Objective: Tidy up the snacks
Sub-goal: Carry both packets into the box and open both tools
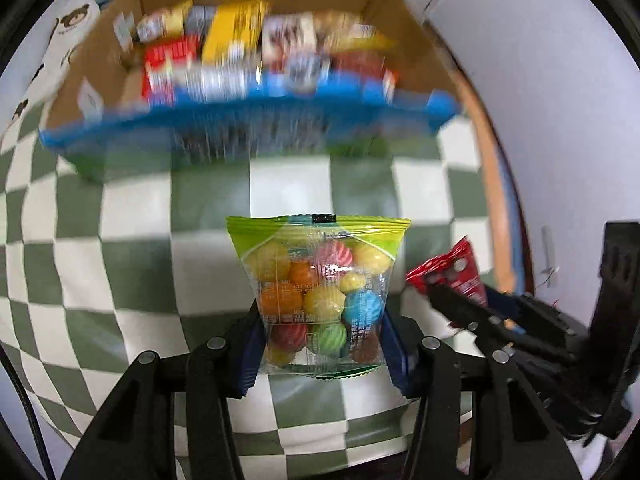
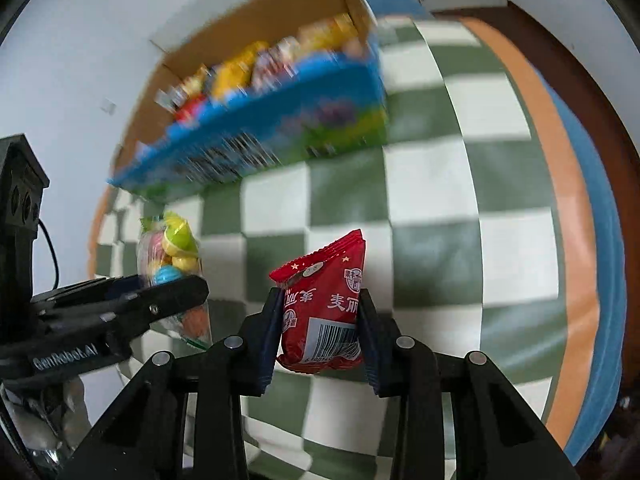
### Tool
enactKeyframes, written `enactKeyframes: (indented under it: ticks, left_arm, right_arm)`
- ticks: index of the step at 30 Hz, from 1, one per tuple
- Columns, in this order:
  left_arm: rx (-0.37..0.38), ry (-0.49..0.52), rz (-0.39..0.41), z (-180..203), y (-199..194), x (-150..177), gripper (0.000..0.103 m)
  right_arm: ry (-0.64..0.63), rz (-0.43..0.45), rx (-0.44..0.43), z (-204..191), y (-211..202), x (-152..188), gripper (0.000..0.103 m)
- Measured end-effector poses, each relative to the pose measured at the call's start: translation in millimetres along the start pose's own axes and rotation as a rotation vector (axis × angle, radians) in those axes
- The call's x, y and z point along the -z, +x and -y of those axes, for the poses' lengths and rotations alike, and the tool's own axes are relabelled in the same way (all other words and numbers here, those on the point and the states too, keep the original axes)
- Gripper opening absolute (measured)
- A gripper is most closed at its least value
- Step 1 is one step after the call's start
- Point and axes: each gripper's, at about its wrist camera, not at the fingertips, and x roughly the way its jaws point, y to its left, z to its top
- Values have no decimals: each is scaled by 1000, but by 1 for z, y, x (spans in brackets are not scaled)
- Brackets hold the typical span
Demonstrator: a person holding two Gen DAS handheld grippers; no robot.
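We have our left gripper (image 1: 322,344) clamped on a clear candy bag (image 1: 320,292) with a lime-green top seal, full of round striped balls in yellow, orange, pink, blue, green and red; back-side print shows reversed through the film. Our right gripper (image 2: 320,332) is pinched on a red snack packet (image 2: 326,308) with white Chinese characters, small stars and a barcode near its lower edge. Both are held up off the green-and-white checkered cloth (image 1: 132,216), side by side, apart. Ahead sits an open blue-fronted cardboard box (image 1: 256,120), motion-blurred, already packed with assorted yellow, red and white snack packs (image 1: 236,36).
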Motion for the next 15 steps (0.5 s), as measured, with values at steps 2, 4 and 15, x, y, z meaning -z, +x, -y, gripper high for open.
enactKeyframes:
  ticks: [2,4,15]
  left_arm:
    - [8,8,48,2,-25,-17,48]
    - [-4,16,97,0,-45,-36,48]
    - [-159,-34,137,-52,-46,-139,49]
  right_arm:
    - [-20,38,-17,-15,-12,-17,38]
    - [-38,75,-37,-25,-26,-37,38]
    - [-124,163,40,-58,-20,-174,38]
